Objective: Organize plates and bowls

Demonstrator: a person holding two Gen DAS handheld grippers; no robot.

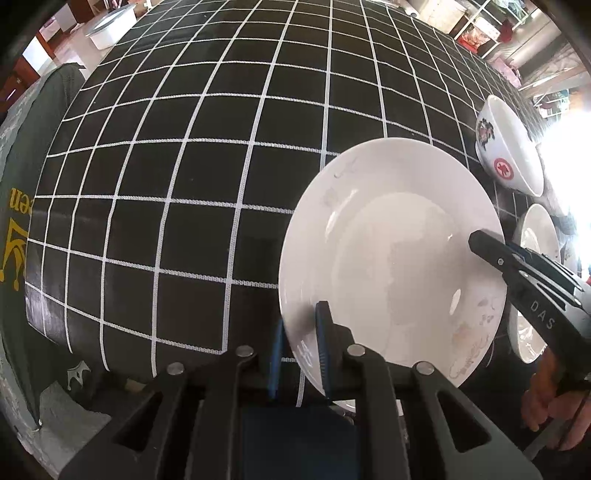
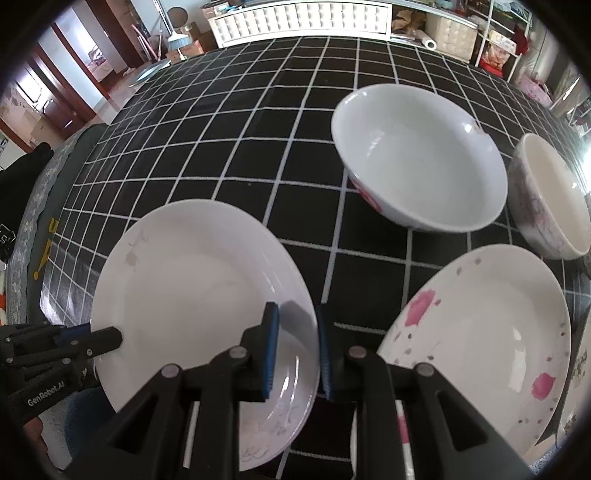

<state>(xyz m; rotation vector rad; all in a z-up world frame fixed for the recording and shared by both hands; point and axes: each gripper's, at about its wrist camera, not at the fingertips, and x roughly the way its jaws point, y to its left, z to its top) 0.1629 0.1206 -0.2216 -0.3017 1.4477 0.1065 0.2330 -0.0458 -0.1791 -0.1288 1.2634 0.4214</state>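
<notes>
A white plate (image 1: 391, 258) with faint floral marks is held at two rims, above the black checked tablecloth (image 1: 184, 184). My left gripper (image 1: 301, 347) is shut on its near rim. My right gripper (image 2: 297, 350) straddles the plate's (image 2: 195, 295) right rim, with a gap between its blue pads (image 2: 271, 350). The right gripper shows in the left wrist view (image 1: 484, 240), and the left gripper in the right wrist view (image 2: 107, 338). A pink-flowered plate (image 2: 476, 332) lies at the right. A white bowl (image 2: 421, 155) and a cream floral bowl (image 2: 550, 195) stand behind.
The checked tablecloth (image 2: 221, 129) runs far back and left. A red-marked bowl (image 1: 506, 147) stands at the right in the left wrist view, with another plate (image 1: 532, 236) below it. Furniture and shelves (image 2: 303, 18) stand beyond the table.
</notes>
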